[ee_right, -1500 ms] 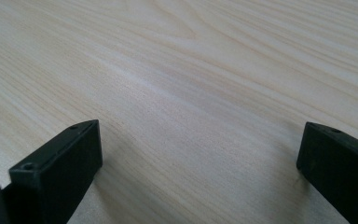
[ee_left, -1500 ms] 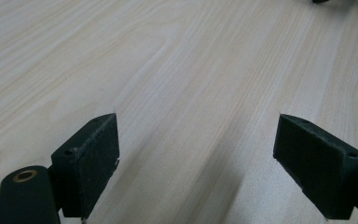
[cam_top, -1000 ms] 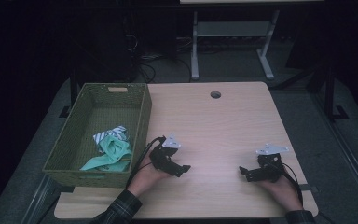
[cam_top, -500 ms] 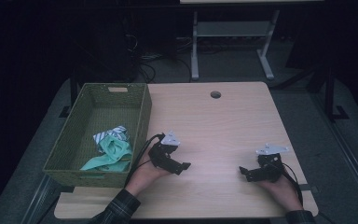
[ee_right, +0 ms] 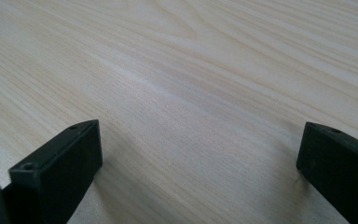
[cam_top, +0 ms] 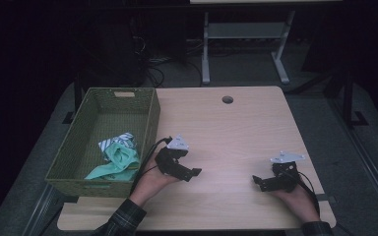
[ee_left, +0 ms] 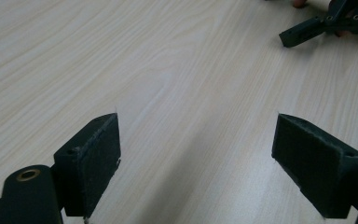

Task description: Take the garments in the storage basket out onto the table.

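A pale wood-grain table has a round cable hole near its far edge. A green woven basket sits on its left side, overhanging the edge.

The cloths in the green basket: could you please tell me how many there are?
2, both at the basket's near end: a striped cloth and a mint-green cloth lying against it in front. More may be hidden beneath.
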The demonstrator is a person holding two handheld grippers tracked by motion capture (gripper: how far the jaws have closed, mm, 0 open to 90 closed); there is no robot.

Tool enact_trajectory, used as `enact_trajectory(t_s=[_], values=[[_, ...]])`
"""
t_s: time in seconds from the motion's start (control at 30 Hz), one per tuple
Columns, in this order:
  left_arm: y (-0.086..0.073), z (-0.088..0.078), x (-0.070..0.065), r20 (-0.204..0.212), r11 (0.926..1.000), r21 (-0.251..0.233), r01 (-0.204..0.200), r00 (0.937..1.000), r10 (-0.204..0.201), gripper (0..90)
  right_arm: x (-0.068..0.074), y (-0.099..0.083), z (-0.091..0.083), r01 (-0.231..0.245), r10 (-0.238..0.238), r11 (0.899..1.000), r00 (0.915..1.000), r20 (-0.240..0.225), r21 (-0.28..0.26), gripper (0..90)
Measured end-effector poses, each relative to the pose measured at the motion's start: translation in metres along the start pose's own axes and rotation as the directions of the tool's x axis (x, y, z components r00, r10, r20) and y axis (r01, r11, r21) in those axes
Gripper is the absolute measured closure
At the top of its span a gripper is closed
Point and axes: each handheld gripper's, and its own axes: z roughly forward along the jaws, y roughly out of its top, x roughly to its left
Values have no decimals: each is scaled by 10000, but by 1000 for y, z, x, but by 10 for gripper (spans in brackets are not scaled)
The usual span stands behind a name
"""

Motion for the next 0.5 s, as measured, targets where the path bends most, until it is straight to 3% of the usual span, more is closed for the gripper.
enact_trajectory(t_s=[0.5], values=[[10,-6,0,95,9996,205,-184,9998,182,144,0,0,0,-8,8,10000,10000,7,-24,0]])
